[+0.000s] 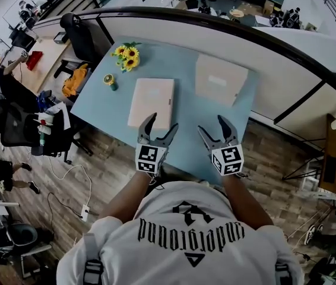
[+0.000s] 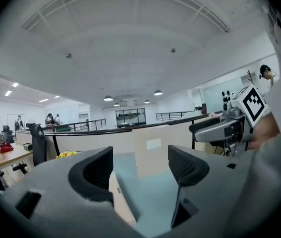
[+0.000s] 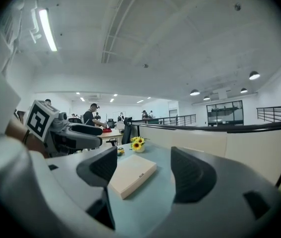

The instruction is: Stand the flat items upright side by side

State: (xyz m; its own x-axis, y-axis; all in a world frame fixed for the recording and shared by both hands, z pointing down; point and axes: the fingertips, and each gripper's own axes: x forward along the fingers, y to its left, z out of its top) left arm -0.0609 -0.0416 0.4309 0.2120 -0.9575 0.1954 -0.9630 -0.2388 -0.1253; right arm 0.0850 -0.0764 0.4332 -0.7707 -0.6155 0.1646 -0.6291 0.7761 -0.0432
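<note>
Head view: I stand at the near edge of the table (image 1: 108,108) with a claw in each hand, both low over that edge and side by side.
Left claw (image 2: 140,166): my jaws stand wide apart and have hold of nothing. Only tabletop shows between them. From above, the tips sit over the near end of the left box; I cannot tell if they touch it.
Right claw (image 3: 143,171): the jaws are spread just as wide and hold nothing. It hangs over bare table, just right of the left box.
Left box (image 1: 151,103): pale pink and lying flat near the middle of the table. Its long side runs away from me and a small mark sits near its right edge.
Right box (image 1: 220,79): tan with a white label, farther back and to the right, close to the wall and well apart from the left box. In the left gripper view its labelled face looks toward me. I cannot tell whether it lies flat or leans on the wall.
Sunflowers (image 1: 127,55): a small bunch at the far left corner.
Yellow object (image 1: 110,81): small, just beside the sunflowers on the near side.
</note>
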